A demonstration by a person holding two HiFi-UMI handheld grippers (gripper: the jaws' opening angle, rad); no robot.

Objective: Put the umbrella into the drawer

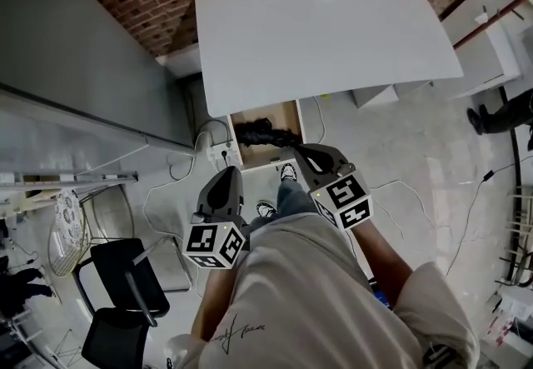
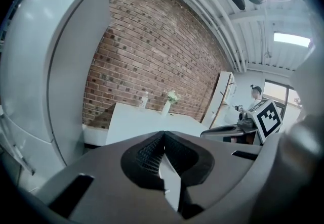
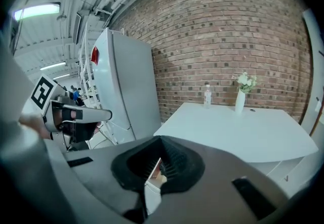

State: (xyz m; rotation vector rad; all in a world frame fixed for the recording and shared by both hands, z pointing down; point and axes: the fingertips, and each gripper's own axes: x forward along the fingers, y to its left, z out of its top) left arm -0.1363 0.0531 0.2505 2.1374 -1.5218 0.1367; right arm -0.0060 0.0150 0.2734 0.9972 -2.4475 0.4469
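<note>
We hold both tongs in front of the white surface [image 1: 316, 34]. The left tongs [image 1: 223, 176] are closed, jaws meeting tip to tip, with nothing between them. The right tongs [image 1: 301, 151] are likewise closed and empty. The umbrella [image 1: 260, 134] lies inside the open drawer [image 1: 287, 116], ahead of and below both tongs, closer to the right tongs.
</note>
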